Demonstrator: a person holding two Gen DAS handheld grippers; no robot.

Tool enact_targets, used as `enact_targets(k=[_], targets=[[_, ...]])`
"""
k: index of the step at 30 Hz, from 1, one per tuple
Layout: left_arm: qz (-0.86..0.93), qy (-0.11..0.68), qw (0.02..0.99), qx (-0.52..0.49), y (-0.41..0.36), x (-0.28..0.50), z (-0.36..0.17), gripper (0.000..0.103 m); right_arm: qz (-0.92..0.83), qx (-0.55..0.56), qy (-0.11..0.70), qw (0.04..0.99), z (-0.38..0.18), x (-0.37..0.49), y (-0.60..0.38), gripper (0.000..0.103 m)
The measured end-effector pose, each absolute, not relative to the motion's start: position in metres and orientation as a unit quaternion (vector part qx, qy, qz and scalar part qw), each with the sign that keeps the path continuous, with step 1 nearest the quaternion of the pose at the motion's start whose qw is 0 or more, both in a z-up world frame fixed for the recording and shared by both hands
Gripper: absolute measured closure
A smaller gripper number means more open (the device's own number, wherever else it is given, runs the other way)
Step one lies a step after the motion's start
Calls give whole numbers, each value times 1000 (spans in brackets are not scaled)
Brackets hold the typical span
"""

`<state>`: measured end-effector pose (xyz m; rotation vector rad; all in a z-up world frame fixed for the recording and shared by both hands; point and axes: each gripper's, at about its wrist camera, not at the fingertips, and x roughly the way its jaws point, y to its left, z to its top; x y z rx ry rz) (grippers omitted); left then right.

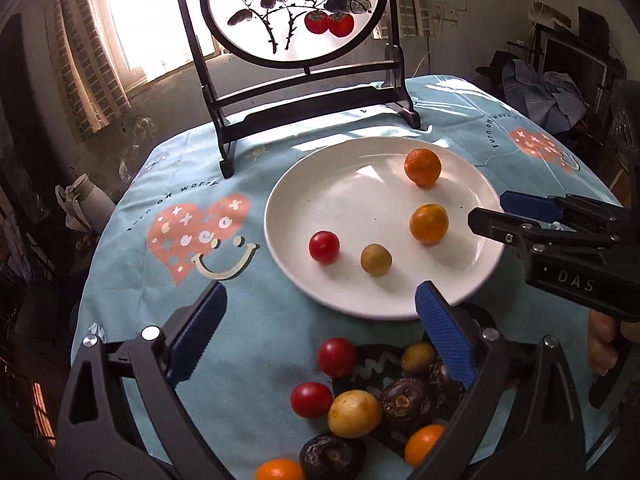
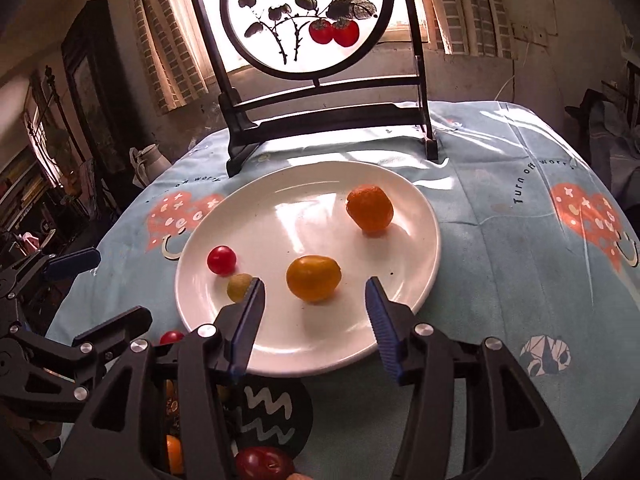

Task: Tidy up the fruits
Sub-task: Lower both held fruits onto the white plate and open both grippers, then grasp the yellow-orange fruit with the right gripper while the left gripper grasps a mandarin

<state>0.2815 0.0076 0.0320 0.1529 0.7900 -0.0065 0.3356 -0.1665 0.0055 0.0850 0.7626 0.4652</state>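
Desk [image 1: 256,320]: round, under a pale blue cloth printed with hearts; it carries everything here.
Screen [image 1: 292,12]: a dark wooden stand with a painted round panel, upright at the far edge of the desk, behind the plate.
Plate [image 1: 320,184]: white, near the middle of the desk, just in front of the screen's feet.
On the plate: four fruits, all apart from one another. An orange [image 1: 422,167] lies toward the far rim, a yellow-orange fruit [image 1: 429,223] nearer the right rim, a small green fruit [image 1: 376,259] and a red tomato [image 1: 324,246] toward the near left.
Dark mat [image 2: 272,416]: at the near edge of the desk, touching the plate's near rim; the loose pile sits on and beside it.
Still loose: two red tomatoes [image 1: 337,357], a yellow fruit [image 1: 354,413], a small green one, two or three orange ones and some dark brown pieces [image 1: 404,402], crowded together.
Left tongs [image 1: 320,332]: spread wide and empty, above the loose pile by the near rim.
Right tongs [image 2: 316,312]: partly open, holding nothing; the yellow-orange fruit lies just beyond the tips, untouched.
Progress: my judgement is under halfway, with four placed and more than that waiting at the near edge.
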Motion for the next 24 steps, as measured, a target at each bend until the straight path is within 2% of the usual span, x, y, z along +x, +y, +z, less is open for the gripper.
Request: enact_targets(k=[6,9,13,16,24], targets=[[-16,366,930,29,60,219,38,3,277,39,363,889,7,290,-172,48],[-8,343,939,10,91,193,28,2,294,23,358,886,2,264,-178,36],[14,357,932,-57,125,183,0,2,284,-8,368,885,-12,243,-183,36],[20,364,929,-65,131,181,-1,2,289,-16,390,874,-23,237,-183,36],[18,358,931,-70,135,167,-5,2,294,-83,387,870,-31,218,-170,36]])
